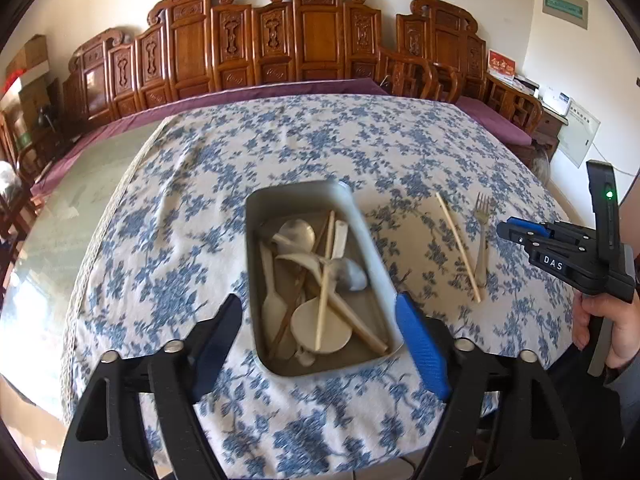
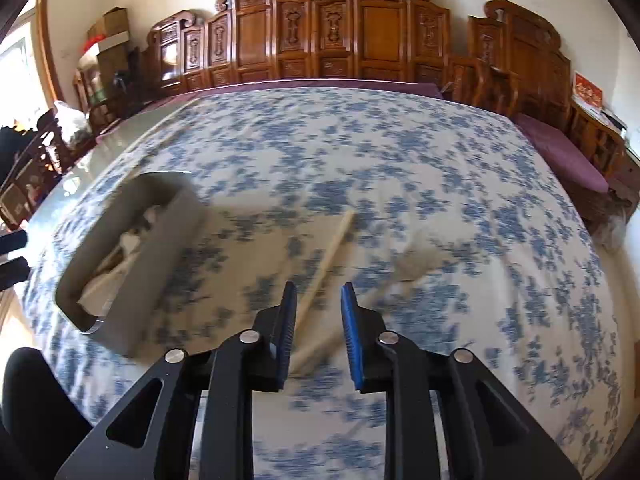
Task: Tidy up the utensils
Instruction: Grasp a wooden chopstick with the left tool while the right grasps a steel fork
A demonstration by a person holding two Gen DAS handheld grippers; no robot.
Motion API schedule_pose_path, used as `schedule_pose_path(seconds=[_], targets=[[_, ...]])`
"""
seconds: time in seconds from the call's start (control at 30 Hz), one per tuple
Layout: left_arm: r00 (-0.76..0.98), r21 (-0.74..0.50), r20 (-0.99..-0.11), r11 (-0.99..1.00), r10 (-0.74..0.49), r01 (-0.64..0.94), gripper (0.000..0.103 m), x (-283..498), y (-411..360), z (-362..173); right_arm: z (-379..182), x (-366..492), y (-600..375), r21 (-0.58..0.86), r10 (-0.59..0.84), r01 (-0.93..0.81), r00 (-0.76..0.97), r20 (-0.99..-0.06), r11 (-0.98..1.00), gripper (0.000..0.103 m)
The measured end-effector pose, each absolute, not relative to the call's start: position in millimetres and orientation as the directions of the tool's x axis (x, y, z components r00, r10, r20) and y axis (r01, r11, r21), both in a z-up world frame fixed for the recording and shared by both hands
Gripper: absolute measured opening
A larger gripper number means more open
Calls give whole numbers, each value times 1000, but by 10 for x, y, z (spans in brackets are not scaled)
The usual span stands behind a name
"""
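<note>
A metal tray [image 1: 372, 240] on the blue-flowered cloth holds several pale spoons [image 1: 296, 236] and chopsticks [image 1: 325, 300]. My left gripper [image 1: 318, 298] hovers over the tray's near end, jaws wide open and empty. To the right of the tray, a single chopstick [image 1: 458, 246] and a fork [image 1: 482, 240] lie on the cloth. My right gripper [image 1: 504, 232] comes in from the right beside them. In the blurred right wrist view, that gripper [image 2: 319, 288] is partly open above the chopstick [image 2: 328, 256], its pads clear of it. The fork [image 2: 416, 260] lies just to the right and the tray [image 2: 160, 264] to the left.
The flowered tablecloth [image 1: 240, 168] covers a round glass table, with bare glass [image 1: 80, 200] at the left. Carved wooden benches [image 1: 312, 40] with purple cushions [image 1: 496, 120] stand close behind. A person's hand [image 1: 600, 320] grips the right tool.
</note>
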State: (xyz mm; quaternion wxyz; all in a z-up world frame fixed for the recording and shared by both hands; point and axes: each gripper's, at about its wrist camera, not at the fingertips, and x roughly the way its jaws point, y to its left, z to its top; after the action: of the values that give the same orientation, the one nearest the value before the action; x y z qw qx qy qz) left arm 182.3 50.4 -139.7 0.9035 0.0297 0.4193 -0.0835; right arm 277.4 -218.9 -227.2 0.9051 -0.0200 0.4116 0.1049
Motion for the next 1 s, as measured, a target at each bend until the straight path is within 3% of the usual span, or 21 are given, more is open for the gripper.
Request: schedule_pose_path(seconds=[0.37,0.73,0.8,0.83,1.0], targets=[[622,-68,-763,979,-174,191,82,2046,96,-1492,-2629,3000,-2591,93,155,-133,603,-783,987,43],[583,-69,-792,976,-180,208,82,2240,-194,-1703,-2825,3331,-2335,80,155,-156,561,-813,985,45],[578,-66,-797,975,-179,210,82,2261,-235,-1726,-2837,3333,-2289,33,121,-165,565,-816,986,43],[574,-65,-799,975,-178,213,82,2278,-259,-1742,-2830,3329,-2271,-12,85,-166,562,-823,986,35],[566,-53,-806,973,-174,223,82,2350,-380,-1798,-2822,3312,-2389,-5,90,-173,540,-837,985,25]])
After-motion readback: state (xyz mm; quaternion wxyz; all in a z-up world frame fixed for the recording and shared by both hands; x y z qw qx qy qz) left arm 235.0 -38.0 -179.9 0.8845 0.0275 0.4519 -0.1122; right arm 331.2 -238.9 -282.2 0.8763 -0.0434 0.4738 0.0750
